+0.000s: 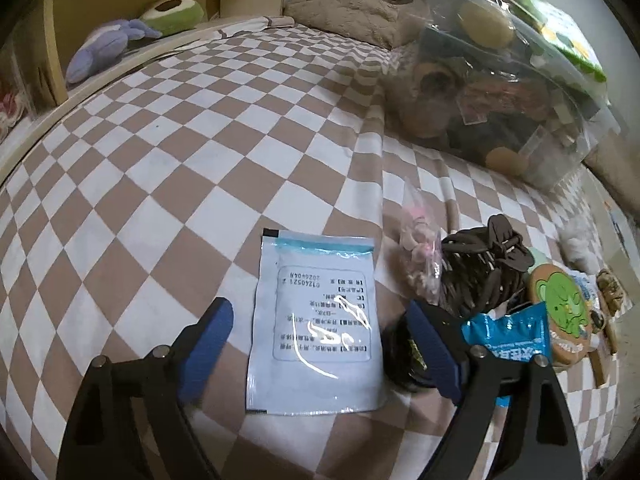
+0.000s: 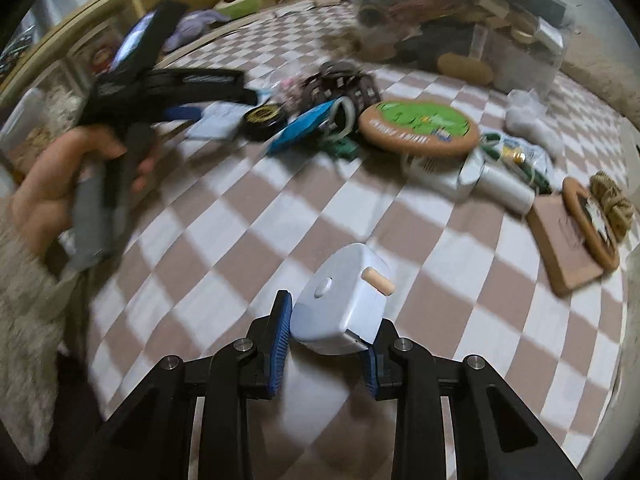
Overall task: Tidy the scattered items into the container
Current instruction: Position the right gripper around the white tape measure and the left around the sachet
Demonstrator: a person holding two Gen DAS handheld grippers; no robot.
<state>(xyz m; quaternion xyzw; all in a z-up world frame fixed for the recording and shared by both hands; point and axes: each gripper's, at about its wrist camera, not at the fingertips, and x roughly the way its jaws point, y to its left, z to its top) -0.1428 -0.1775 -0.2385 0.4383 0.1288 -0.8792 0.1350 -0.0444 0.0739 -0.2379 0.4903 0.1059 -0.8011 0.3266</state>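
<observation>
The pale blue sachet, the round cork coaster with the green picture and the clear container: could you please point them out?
pale blue sachet (image 1: pixel 316 320), left wrist view, its printed middle.
cork coaster (image 2: pixel 418 122), right wrist view, its green face.
clear container (image 1: pixel 500 92), left wrist view, its near wall.

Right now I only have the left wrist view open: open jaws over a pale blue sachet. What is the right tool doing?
Observer: The right tool is shut on a pale blue box with a small wooden peg, above the checked bedcover.
Reviewer: Is that box near the container?
Observer: No. The clear container sits at the far edge, beyond the pile of loose items.
Reviewer: Who holds the left tool?
Observer: A bare hand grips the handle of the left tool, with a fuzzy pale sleeve below it.
</observation>
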